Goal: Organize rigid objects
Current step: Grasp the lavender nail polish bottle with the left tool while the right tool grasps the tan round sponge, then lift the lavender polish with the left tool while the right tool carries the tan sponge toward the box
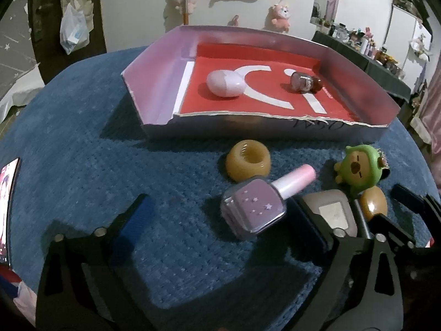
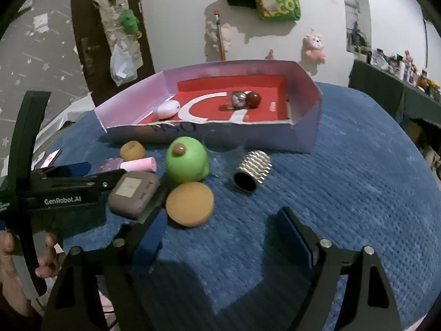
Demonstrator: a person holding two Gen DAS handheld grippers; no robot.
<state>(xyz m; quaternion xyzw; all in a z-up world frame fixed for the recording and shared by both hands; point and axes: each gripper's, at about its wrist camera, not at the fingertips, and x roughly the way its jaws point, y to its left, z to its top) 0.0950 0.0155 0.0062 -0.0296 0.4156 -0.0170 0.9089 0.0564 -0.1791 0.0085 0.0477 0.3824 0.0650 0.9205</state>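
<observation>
My left gripper (image 1: 223,218) stands open over the blue cloth. A lilac nail polish bottle (image 1: 253,209) with a pink cap lies between its fingers, nearer the right one, and no pad presses on it. My right gripper (image 2: 223,234) is open too. A tan round piece (image 2: 190,204) sits just ahead of its left finger (image 2: 153,234). Around them lie a grey-brown case (image 2: 133,193), a green toy (image 2: 187,162), a yellow ring (image 1: 248,164) and a silver ribbed cylinder (image 2: 253,173). The box (image 1: 154,127) behind holds a white egg shape (image 1: 226,84) and a dark red-brown piece (image 1: 304,82).
A person's hand (image 2: 41,259) grips the left tool at the left edge. A lit phone (image 1: 8,207) lies at the cloth's left border. The box has low lilac walls, its near one torn. Bare blue cloth (image 2: 358,193) spreads to the right of the cylinder.
</observation>
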